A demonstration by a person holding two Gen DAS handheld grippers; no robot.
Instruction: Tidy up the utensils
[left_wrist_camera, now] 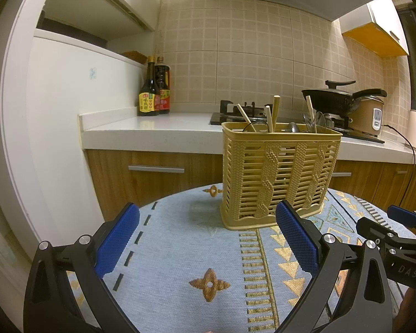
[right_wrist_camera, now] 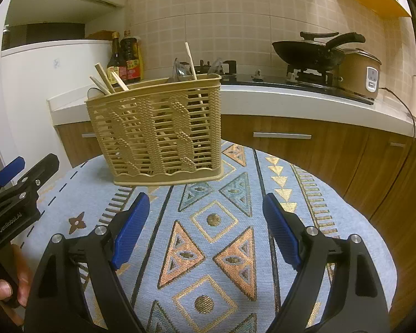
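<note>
L gripper & R gripper jaws wide, empty

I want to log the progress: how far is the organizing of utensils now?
Done, apparently: chopsticks and metal utensils stand in the woven holder on the tablecloth. In hand: nothing; the left gripper and right gripper are open and empty. Left: no loose utensils are visible.
</note>
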